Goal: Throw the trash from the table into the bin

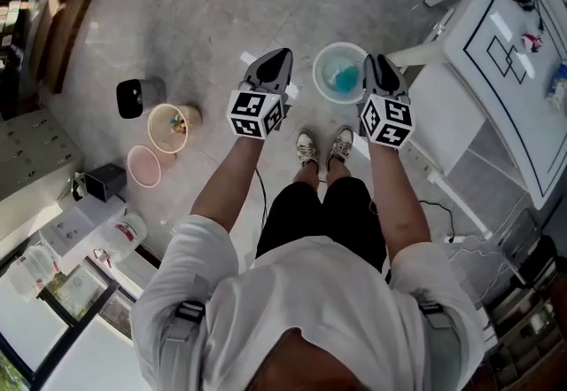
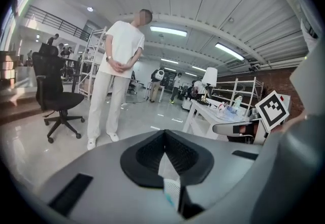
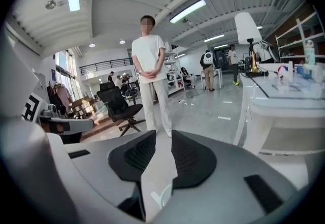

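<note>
Overhead, in the head view, both grippers are held out in front of the person, side by side. The left gripper (image 1: 280, 61) and the right gripper (image 1: 379, 68) point away from the body, marker cubes toward the camera. Between them in the picture, down on the floor just ahead of the person's shoes (image 1: 323, 148), stands the bin (image 1: 316, 70). It is pale and round, with a blue thing (image 1: 341, 77) lying in it. The white table (image 1: 518, 114) is at the right, carrying a few small things too small to name. Off to the left stand a beige bucket (image 1: 152, 128), a pink bucket (image 1: 131, 166) and a black container (image 1: 140, 97), all well apart from the grippers.

In the left gripper view the jaws meet tip to tip. In the wedge behind the tips a pale meshed piece (image 2: 171, 187) with a blue edge shows; I cannot tell what it is or whether it is pinched. Beyond stand a bystander in white (image 2: 119, 65) and a black office chair (image 2: 56, 96). The table and the right gripper's cube are at the right.

In the right gripper view the jaws stand a narrow gap apart with nothing between them. Ahead are the same bystander and chair, with the table edge close at the right and a lamp (image 3: 248, 30) on it.
</note>
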